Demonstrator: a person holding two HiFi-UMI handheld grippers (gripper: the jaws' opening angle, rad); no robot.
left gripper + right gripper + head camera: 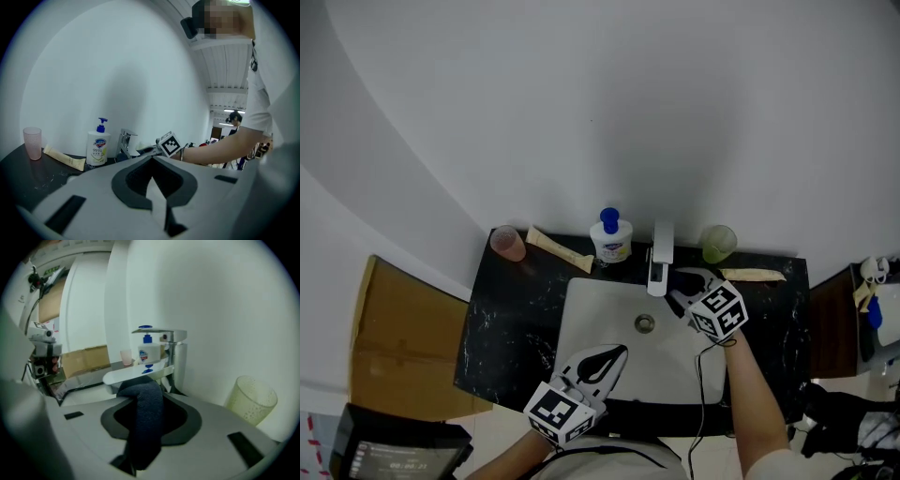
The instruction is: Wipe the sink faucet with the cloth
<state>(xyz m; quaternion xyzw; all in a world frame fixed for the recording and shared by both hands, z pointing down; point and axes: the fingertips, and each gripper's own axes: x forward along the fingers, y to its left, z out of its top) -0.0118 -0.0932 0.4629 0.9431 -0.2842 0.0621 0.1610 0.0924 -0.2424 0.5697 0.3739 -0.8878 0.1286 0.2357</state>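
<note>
The chrome faucet [661, 253] stands at the back of the white sink [591, 314]. My right gripper [677, 287] is just right of the spout's end, shut on a dark blue cloth [145, 413]. In the right gripper view the cloth's top edge lies against the underside of the spout [140, 372], and it hides the jaw tips of that gripper [140, 392]. My left gripper [619, 352] hovers over the sink's front edge with its jaws shut and nothing in them. In the left gripper view its tips [152, 161] point at the faucet [125, 141].
On the black counter [502, 319] behind the sink stand a soap pump bottle [610, 239], a pink cup [508, 243] and a green cup [719, 244]. A tube [559, 249] lies at the left and another tube [752, 275] at the right. A cardboard box [394, 347] sits to the left.
</note>
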